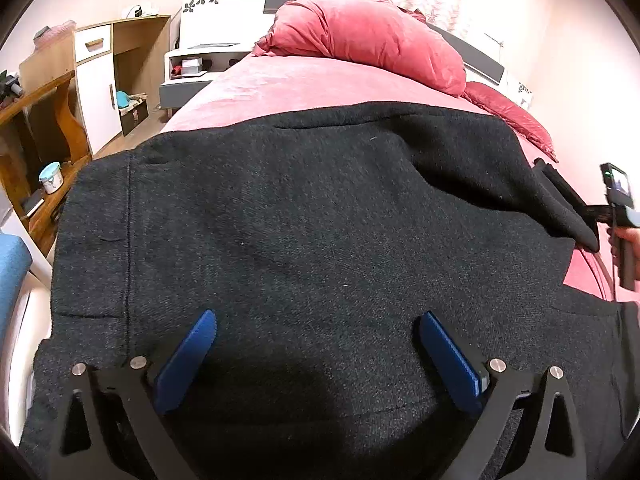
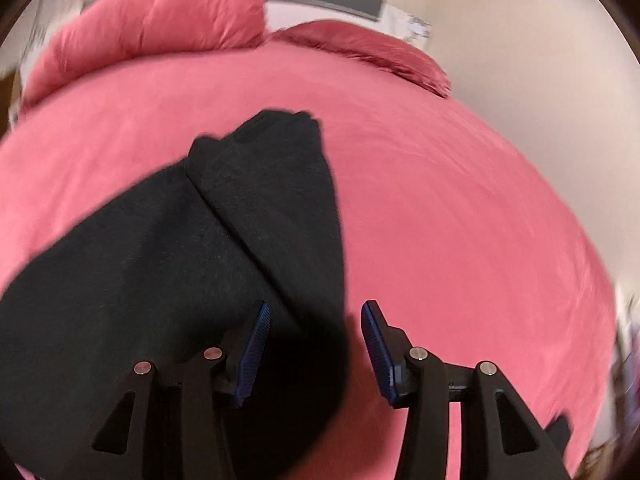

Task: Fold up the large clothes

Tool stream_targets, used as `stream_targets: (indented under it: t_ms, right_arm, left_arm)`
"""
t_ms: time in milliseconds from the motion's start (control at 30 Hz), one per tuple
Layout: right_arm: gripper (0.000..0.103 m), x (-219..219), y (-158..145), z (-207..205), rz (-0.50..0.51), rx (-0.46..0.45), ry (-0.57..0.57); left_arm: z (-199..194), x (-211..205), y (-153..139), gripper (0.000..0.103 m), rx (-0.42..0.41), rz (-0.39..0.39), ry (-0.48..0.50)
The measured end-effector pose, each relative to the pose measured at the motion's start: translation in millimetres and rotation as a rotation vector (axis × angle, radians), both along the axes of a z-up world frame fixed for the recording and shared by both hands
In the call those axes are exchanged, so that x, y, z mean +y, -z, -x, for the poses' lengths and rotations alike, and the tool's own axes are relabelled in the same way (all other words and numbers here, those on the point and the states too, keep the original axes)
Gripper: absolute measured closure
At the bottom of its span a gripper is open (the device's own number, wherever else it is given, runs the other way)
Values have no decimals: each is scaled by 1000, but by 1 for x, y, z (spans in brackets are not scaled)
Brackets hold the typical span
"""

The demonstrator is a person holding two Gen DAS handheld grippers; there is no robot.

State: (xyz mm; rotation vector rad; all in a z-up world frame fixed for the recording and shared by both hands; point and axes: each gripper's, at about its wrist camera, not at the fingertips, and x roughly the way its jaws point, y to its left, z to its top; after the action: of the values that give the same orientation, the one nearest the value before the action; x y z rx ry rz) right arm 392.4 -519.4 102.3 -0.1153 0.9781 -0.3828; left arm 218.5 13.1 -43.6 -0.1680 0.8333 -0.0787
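Observation:
A large charcoal wool coat (image 1: 300, 220) lies spread flat over the near part of a pink bed (image 1: 280, 88). My left gripper (image 1: 316, 318) hovers just over the coat's near edge, jaws wide open, blue pads (image 1: 192, 356) holding nothing. At the right edge of this view a person's hand (image 1: 628, 236) holds the other tool beside the coat's folded-over side. In the blurred right wrist view, a sleeve-like flap (image 2: 280, 184) of the coat (image 2: 140, 280) runs across the pink bed (image 2: 460, 220). My right gripper (image 2: 315, 314) stands open above the flap's edge, its pads clear of the cloth.
A bunched red quilt (image 1: 368, 36) and a red pillow (image 2: 368, 52) lie at the head of the bed. Left of the bed stand a wooden shelf (image 1: 48, 120) with a mug (image 1: 51, 178), a white cabinet (image 1: 96, 92) and a bedside table (image 1: 192, 68). A wall (image 2: 540, 60) borders the bed's right side.

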Motion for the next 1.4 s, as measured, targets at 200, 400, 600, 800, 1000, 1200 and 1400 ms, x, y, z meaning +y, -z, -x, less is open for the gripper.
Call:
stream_targets:
  t_ms: [200,400,600,800,1000,1200,1400]
  right_arm:
    - [96,-41,-18,2,-212,-130,131]
    - [97,-143,-49,110,-611,-385,457]
    - [96,-174,-29,213,-779,-445,527]
    - [80,-187,35,246,-881,-289,604]
    - [67,-177,21,255,-924,-363,575]
    - [66,-137,21,253,-1040,-346,461]
    - [64,-79,38,238,-1124,-243,329]
  left_arm:
    - [-2,-1,0,0,2,1,-1]
    - [-3,-4,-5,1,6,-7,6]
    - [7,-4,-13,1,22,41,126]
    - [21,-4,-22,1,56,38,156]
    - [54,-7,-22,1,83,-47,203]
    - [63,-6,-30,2,108,75,134]
    - [18,-90,-56,1,51,35,297]
